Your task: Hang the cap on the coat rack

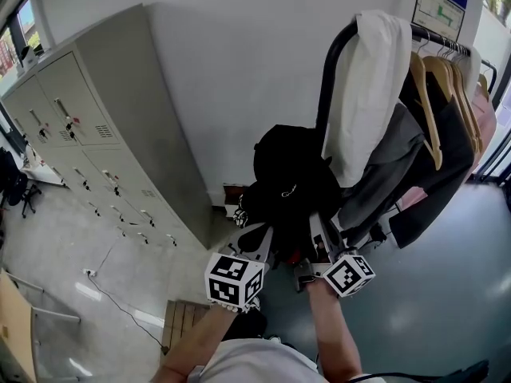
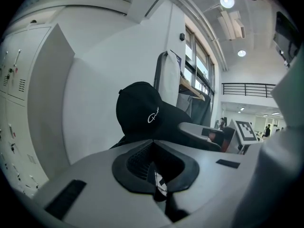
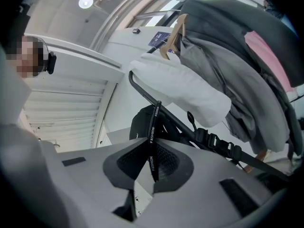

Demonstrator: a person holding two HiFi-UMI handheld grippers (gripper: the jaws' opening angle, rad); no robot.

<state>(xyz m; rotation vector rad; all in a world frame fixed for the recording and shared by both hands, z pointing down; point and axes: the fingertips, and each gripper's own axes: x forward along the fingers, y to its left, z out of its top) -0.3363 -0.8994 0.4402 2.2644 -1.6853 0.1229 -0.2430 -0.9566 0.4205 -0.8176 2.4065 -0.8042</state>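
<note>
The left tongs [image 2: 154, 175] are clamping shut on the cap [image 2: 142, 110], the right tongs [image 3: 151, 175] pinching its strap [image 3: 153, 127] tight, probably spreading it for hooking over the coat rack [image 1: 332, 62].

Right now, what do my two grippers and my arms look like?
The left gripper and right gripper match: smooth light-grey shells with small black rectangles, and jaws lined with dark ribbed pads. Each carries a white cube printed with black square markers. You wear a light top, and no sleeves cover the forearms.
</note>
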